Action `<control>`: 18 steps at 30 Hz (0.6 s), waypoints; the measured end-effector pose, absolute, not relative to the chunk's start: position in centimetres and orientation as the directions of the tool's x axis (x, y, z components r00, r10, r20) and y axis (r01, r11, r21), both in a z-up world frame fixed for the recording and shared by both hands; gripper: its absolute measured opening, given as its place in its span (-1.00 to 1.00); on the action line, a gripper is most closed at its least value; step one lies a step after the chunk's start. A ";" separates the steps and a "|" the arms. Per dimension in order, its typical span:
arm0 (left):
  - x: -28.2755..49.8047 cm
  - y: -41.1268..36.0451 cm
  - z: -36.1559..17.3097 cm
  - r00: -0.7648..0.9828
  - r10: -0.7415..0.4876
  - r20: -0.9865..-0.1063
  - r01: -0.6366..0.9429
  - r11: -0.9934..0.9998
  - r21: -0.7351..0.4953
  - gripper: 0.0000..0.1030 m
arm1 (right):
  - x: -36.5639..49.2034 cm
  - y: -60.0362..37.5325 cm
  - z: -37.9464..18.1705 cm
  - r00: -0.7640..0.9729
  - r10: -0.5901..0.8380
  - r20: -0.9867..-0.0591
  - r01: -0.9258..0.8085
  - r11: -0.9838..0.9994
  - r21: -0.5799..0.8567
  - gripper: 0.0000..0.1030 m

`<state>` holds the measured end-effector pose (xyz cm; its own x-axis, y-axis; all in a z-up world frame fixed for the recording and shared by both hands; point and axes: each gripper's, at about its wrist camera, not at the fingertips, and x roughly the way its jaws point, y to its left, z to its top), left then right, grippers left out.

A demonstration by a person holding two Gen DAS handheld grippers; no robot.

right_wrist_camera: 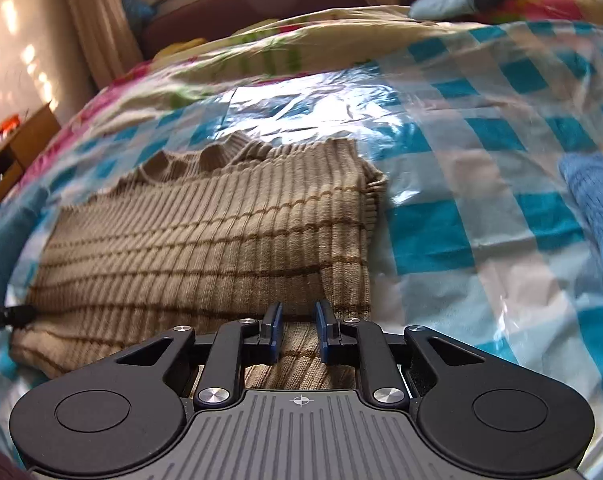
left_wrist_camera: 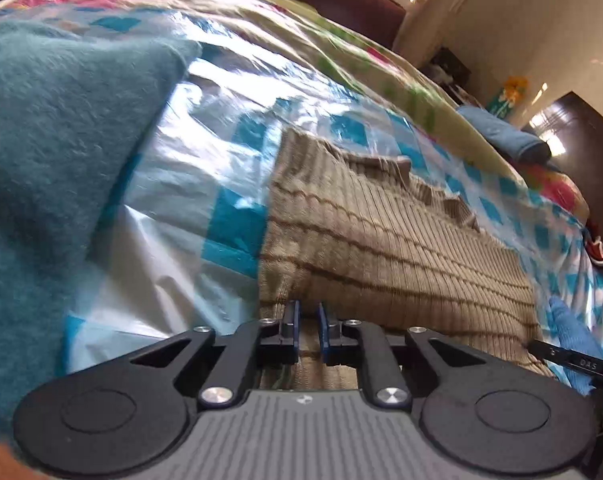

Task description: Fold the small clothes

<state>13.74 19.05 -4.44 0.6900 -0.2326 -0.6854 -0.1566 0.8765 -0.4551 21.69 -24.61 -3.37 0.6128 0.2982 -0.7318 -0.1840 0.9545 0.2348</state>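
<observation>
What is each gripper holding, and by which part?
Nothing: left gripper and right gripper hover, jaws slightly apart, over the near edge of the beige sweater.

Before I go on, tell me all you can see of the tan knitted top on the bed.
The tan knitted top is a ribbed, sleeveless knit with thin darker brown stripes across it and a wavy, ruffled neckline at its far end. It lies flat on the blue-checked plastic sheet, folded lengthwise, with doubled layers showing along its right edge. Its near hem lies under both hand-held grippers: the left and the right each show a gap between the pads, with fabric seen through it, not pinched.
</observation>
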 end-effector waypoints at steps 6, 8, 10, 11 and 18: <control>10.7 18.8 -3.3 0.714 -0.265 -0.648 -0.139 0.854 -0.502 -0.53 | 18.8 -24.1 -1.7 0.646 0.334 -0.687 -0.238 0.943 0.235 -0.55; 10.4 18.2 -4.2 0.696 -0.274 -0.664 -0.147 0.850 -0.505 -0.53 | 18.5 -23.9 -2.6 0.628 0.305 -0.716 -0.225 0.952 0.209 -0.56; 10.5 17.9 -5.3 0.669 -0.261 -0.696 -0.174 0.855 -0.488 -0.53 | 18.7 -24.3 -3.8 0.603 0.280 -0.747 -0.185 0.960 0.210 -0.59; 10.5 18.0 -5.5 0.668 -0.261 -0.697 -0.180 0.852 -0.492 -0.53 | 18.6 -24.7 -3.9 0.603 0.282 -0.746 -0.165 0.959 0.229 -0.59; 9.9 18.1 -5.4 0.686 -0.242 -0.687 -0.207 0.840 -0.502 -0.53 | 17.9 -25.4 -2.2 0.637 0.277 -0.720 -0.149 0.960 0.237 -0.55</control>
